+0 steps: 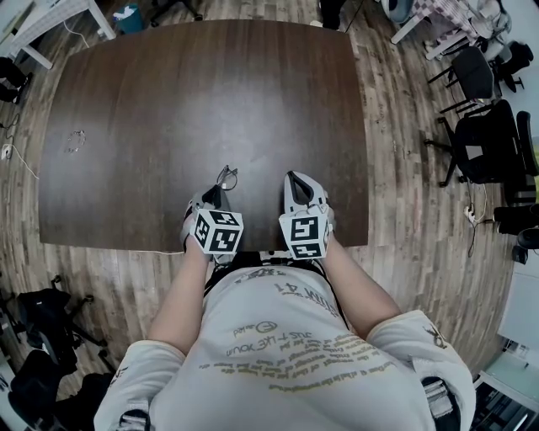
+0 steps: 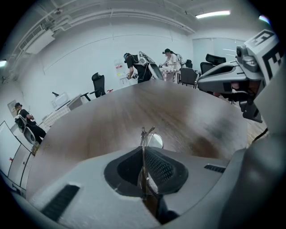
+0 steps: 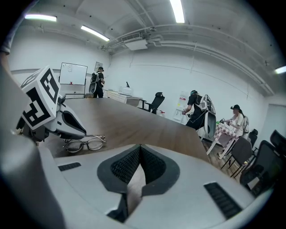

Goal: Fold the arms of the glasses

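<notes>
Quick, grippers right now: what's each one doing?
Left gripper: closed on the glasses.
Right gripper: closed, empty.

fluorescent ceiling strips (image 3: 178, 11) light the scene brightly and evenly from overhead, and the white walls (image 3: 232, 85) look slightly washed out. the dark table (image 1: 202, 126) carries a soft sheen and only faint shadows. both gripper views bend strongly at the edges, with black corners. in the left gripper view the table grain smears and the glasses (image 2: 143, 152), close to the lens, are soft.
</notes>
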Motion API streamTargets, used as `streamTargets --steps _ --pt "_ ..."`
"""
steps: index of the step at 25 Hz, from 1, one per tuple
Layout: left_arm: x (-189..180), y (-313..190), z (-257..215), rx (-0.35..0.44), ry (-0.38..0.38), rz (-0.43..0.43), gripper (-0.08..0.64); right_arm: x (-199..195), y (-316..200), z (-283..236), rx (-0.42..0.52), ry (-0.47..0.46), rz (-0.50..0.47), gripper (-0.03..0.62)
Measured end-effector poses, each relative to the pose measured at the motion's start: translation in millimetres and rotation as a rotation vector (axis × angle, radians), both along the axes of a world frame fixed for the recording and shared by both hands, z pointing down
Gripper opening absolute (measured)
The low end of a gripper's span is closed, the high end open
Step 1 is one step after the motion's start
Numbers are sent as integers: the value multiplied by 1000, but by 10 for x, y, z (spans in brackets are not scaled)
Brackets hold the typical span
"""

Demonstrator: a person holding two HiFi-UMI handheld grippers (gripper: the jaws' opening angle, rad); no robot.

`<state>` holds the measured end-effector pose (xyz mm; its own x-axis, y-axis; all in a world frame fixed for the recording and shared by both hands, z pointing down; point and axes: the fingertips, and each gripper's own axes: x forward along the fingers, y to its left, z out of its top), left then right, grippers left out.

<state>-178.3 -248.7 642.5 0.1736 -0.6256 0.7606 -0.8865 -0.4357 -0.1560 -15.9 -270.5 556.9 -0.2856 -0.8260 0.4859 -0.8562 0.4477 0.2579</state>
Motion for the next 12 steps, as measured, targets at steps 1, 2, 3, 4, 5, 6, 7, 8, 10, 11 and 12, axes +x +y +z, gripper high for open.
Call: streamTargets --steps 1,2,3,4,5,6,7,8,10,11,12 --pt "1 -2 8 0 -5 -1 28 8 4 2 -2 -2 3 15" --pt "1 -7 14 1 -13 -2 28 17 5 0 -3 -3 5 15" --pt "2 -16 20 5 -23 -3 28 25 0 -7 -2 -1 4 15" --pt "5 -27 23 11 -32 -4 28 32 -9 -17 0 -1 1 15" --pt "11 -35 26 19 -41 -4 29 33 -15 -27 3 -7 -5 15" --pt "17 -35 28 27 -45 -4 29 25 -9 -35 5 -20 -14 15" --pt "23 -23 30 33 -44 -5 29 10 12 -40 6 -38 -22 15" --pt "28 -2 31 37 -39 -9 29 -8 39 -44 6 -55 -30 15" --pt "33 29 2 47 -21 -20 29 -40 70 -72 12 -73 -44 15" --pt "35 33 -31 58 -13 -27 29 -51 74 -92 17 -77 -50 15" --pt "39 32 -73 73 -7 -34 29 -58 76 -112 21 -81 -56 15"
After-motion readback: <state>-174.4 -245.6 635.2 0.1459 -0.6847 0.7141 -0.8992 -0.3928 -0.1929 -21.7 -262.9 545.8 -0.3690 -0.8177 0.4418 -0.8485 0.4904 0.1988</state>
